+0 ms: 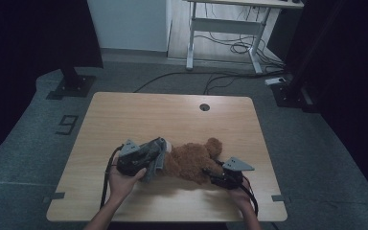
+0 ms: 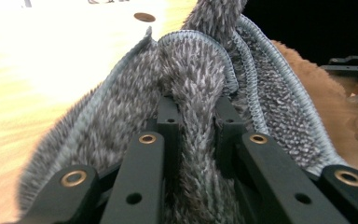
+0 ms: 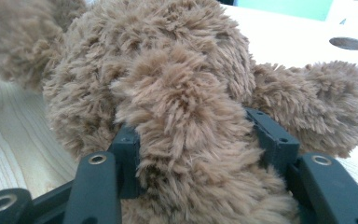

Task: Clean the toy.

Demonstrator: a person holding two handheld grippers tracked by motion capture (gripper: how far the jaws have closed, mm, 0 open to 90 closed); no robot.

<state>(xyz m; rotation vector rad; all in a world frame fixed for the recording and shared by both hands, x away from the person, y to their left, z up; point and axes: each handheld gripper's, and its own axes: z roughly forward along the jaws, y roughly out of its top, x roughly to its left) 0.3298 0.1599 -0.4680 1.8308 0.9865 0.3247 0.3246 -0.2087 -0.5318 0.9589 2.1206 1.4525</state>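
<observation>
A brown plush teddy bear (image 1: 191,160) lies on the wooden table (image 1: 172,120), near the front. My right gripper (image 1: 216,174) is shut on one furry limb of the bear (image 3: 186,121), its jaws pressing in from both sides. My left gripper (image 1: 149,158) is shut on a grey fluffy cloth (image 1: 157,158) at the bear's left side. In the left gripper view a fold of the grey cloth (image 2: 193,93) is pinched between the jaws, with the bear (image 2: 326,88) just behind it and my right gripper (image 2: 354,74) farther off at the right edge.
A round cable hole (image 1: 204,107) sits in the table's far middle. Beyond the table stand a white desk frame (image 1: 220,28) with cables on the floor and a dark stand base (image 1: 72,86) at the left.
</observation>
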